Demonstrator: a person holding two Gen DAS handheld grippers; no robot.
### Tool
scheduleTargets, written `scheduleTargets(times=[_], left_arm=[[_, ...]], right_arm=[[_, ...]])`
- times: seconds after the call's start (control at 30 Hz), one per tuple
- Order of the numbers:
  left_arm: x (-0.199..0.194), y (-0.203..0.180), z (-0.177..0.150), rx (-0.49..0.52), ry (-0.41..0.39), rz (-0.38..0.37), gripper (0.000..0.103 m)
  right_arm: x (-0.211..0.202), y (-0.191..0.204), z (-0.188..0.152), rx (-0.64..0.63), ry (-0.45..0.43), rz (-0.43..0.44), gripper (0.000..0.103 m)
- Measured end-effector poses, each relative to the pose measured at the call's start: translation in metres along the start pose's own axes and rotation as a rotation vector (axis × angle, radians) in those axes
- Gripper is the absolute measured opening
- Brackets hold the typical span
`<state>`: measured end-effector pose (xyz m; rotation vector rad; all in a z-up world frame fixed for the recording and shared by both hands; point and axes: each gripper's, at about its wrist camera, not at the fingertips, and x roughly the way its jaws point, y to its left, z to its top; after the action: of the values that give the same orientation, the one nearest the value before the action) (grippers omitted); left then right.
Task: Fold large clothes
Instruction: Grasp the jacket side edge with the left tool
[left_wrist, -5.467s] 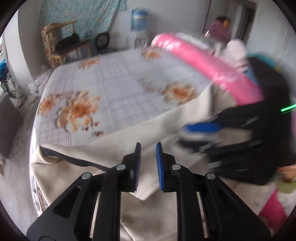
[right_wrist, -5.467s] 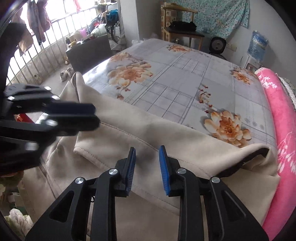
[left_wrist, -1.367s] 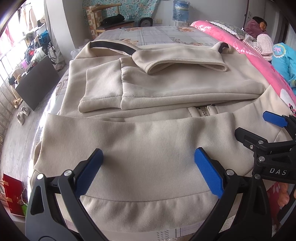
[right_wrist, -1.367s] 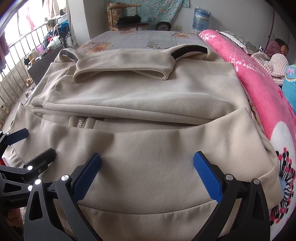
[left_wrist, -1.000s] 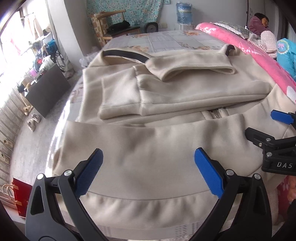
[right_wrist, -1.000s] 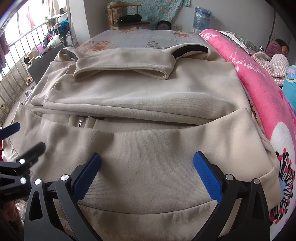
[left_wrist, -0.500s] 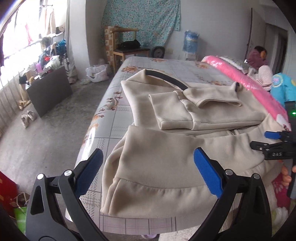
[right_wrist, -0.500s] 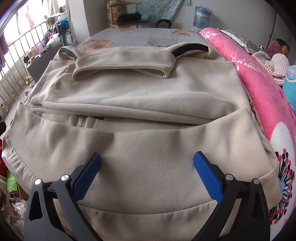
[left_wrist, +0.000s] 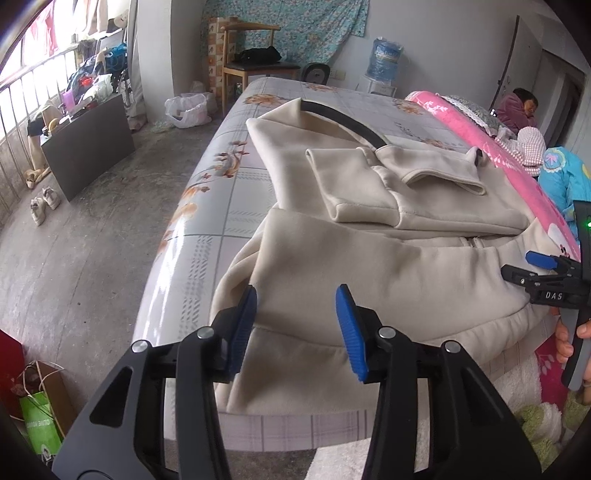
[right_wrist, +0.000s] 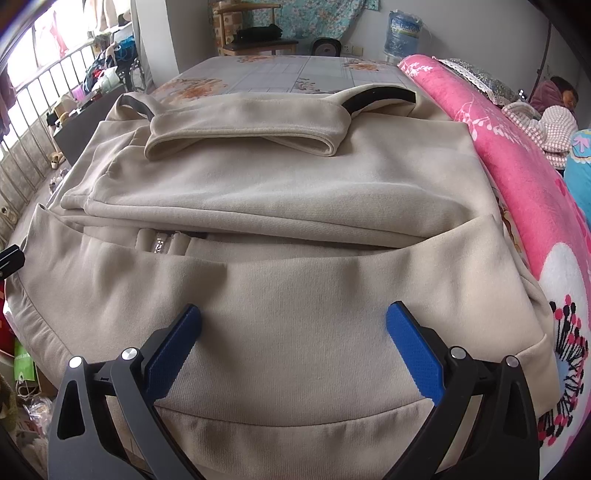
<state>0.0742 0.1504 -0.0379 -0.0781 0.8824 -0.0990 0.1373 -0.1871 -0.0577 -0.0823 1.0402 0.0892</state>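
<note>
Lying across a floral-sheeted bed (left_wrist: 207, 236), a large beige jacket (right_wrist: 295, 288) is partly folded, sleeves crossed over its chest and its hem at the near edge. The left gripper (left_wrist: 295, 325) has shifted sideways to the hem's left corner and its jaws are closing around the cloth, not yet pinching. The right gripper (right_wrist: 291, 347) waits wide open over the hem, suggesting a lengthwise fold comes next
</note>
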Motion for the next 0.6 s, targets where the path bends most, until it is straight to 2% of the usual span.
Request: scheduleTargets(times=[0.17,0.23,0.37,0.43,0.53,0.6], left_arm=[[0.006,0.017,-0.002,-0.045,0.042,-0.012,0.043],[0.017,0.027,-0.003,-0.086,0.076,-0.047,0.043],[0.020,0.034,0.002,-0.112,0.071,-0.108,0.042],[0.019,0.034,0.004,-0.117,0.070,-0.179,0.041],[0.006,0.034,0.006,-0.111,0.015,-0.299,0.041],[0.006,0.036,0.007,-0.124,0.001,-0.353,0.041]], right_arm=[[0.000,0.000,0.001,0.000,0.003,0.000,0.097],[0.000,0.000,0.000,0.000,0.004,-0.001,0.097],[0.000,0.000,0.001,0.000,0.007,-0.001,0.097],[0.000,0.001,0.001,0.001,0.007,-0.001,0.097],[0.001,0.001,0.001,0.002,0.008,-0.001,0.097],[0.001,0.001,0.001,0.002,0.008,-0.002,0.097]])
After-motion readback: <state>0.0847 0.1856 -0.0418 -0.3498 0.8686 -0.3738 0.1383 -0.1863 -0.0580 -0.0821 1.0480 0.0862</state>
